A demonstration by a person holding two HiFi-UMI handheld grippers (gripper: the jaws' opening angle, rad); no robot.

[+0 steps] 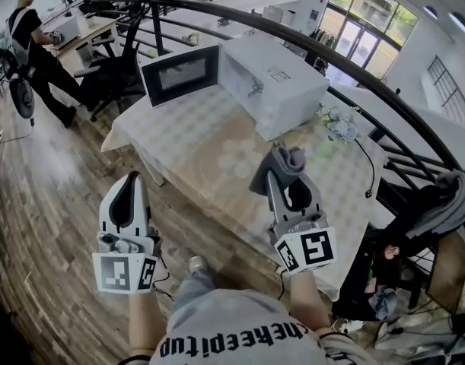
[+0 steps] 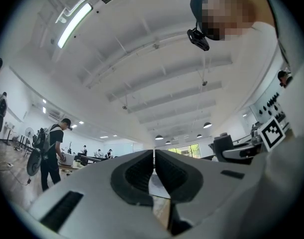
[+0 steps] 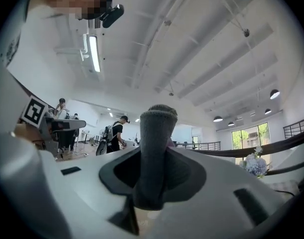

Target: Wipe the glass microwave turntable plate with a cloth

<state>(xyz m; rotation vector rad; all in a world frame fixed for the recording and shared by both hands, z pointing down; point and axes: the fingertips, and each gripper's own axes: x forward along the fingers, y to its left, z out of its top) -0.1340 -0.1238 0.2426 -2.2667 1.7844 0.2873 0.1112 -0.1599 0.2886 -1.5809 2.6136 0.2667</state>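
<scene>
The glass turntable plate (image 1: 242,157) lies flat, faint and see-through, on the checked tablecloth (image 1: 186,139) in front of the white microwave (image 1: 274,82), whose door (image 1: 180,74) stands open to the left. My right gripper (image 1: 282,175) is raised above the table's near side, just right of the plate, shut on a grey cloth (image 1: 284,163) that sticks up between the jaws (image 3: 155,148). My left gripper (image 1: 131,179) hangs over the wooden floor left of the table, shut and empty (image 2: 154,156). Both gripper views look up at the ceiling.
A vase of pale flowers (image 1: 340,124) and a black cable (image 1: 367,169) sit on the table's right end. A dark curved railing (image 1: 316,48) runs behind the microwave. A person (image 1: 34,48) stands at a desk far left. Clothes (image 1: 445,204) hang at the right.
</scene>
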